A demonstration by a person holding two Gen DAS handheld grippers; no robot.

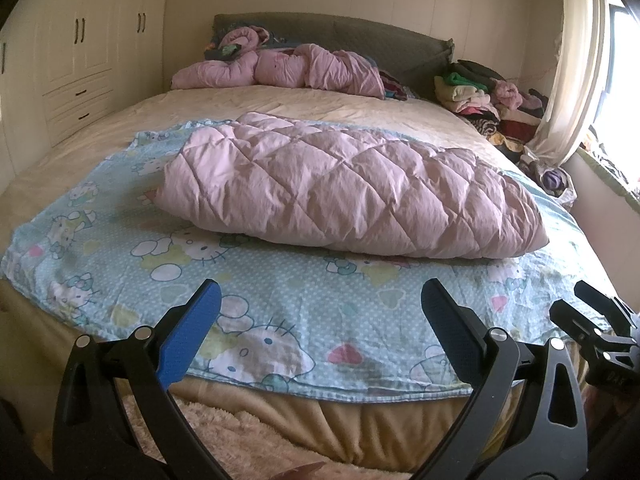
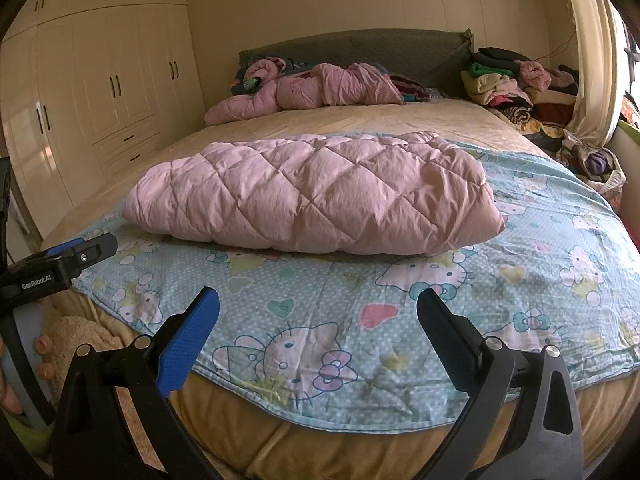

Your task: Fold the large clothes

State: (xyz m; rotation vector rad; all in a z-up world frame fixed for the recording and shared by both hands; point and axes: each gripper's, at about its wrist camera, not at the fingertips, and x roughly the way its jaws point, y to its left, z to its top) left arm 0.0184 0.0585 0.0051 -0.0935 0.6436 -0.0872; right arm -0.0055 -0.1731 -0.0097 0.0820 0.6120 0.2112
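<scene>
Item: pink diamond-quilted padded garment (image 1: pixel 352 188), folded, lay ahead of both claws on blue cartoon-print sheet (image 1: pixel 280 300). Left gripper (image 1: pixel 320 332) and right gripper (image 2: pixel 318 334) gaped, empty. Likely soft, bulky, light; take near-edge corners.

Home bedroom. Large bed (image 2: pixel 360 120) with grey padded headboard (image 2: pixel 352 46) straight ahead of the hand-held gripper; cream built-in wardrobe (image 2: pixel 100 80) with drawers to its left; stacked clothes (image 2: pixel 516 88) and a curtained window (image 1: pixel 576 60) to its right.
</scene>
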